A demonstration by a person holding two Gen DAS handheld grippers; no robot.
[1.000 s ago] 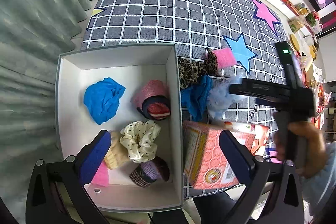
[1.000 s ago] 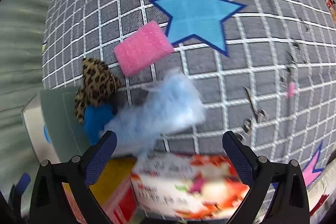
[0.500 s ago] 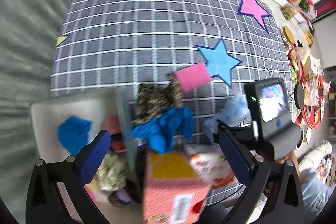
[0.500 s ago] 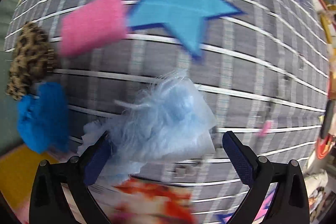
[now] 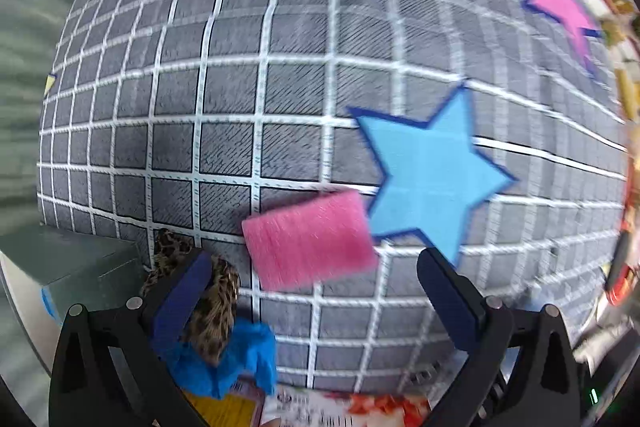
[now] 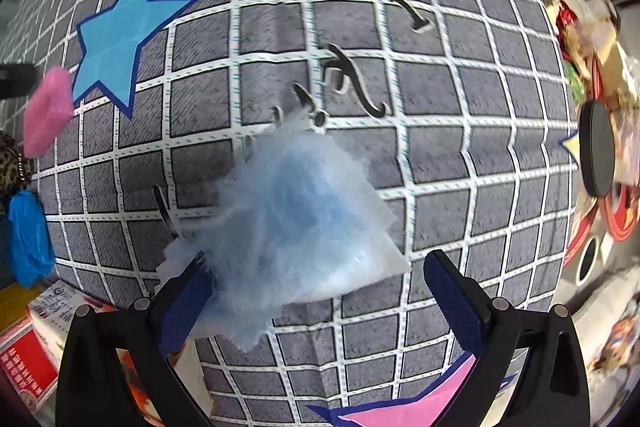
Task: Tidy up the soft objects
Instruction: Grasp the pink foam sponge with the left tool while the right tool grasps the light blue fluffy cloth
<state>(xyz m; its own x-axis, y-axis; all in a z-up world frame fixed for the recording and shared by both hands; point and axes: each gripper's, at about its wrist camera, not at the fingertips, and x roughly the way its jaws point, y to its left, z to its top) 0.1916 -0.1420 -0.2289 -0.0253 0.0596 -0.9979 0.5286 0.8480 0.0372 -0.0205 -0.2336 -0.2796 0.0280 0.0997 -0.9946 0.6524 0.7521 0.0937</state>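
A pink sponge [image 5: 310, 241] lies on the grey checked cloth beside a blue star, just ahead of my left gripper [image 5: 318, 297], which is open and empty. A leopard-print scrunchie [image 5: 216, 301] and a bright blue cloth [image 5: 240, 359] lie by its left finger. In the right wrist view a fluffy pale blue piece [image 6: 296, 223] rests on the cloth between the spread fingers of my right gripper [image 6: 320, 301], open. The pink sponge [image 6: 46, 111] and the blue cloth [image 6: 28, 239] show at the far left there.
A white box's corner [image 5: 68, 267] sits at the left. A printed red and yellow carton [image 5: 348, 407] lies along the near table edge. Cluttered items and a black round object [image 6: 596, 151] stand beyond the table's right side.
My left gripper swung right from over the white box to the pink sponge. My right gripper moved closer over the pale blue piece, which now sits between its fingers.
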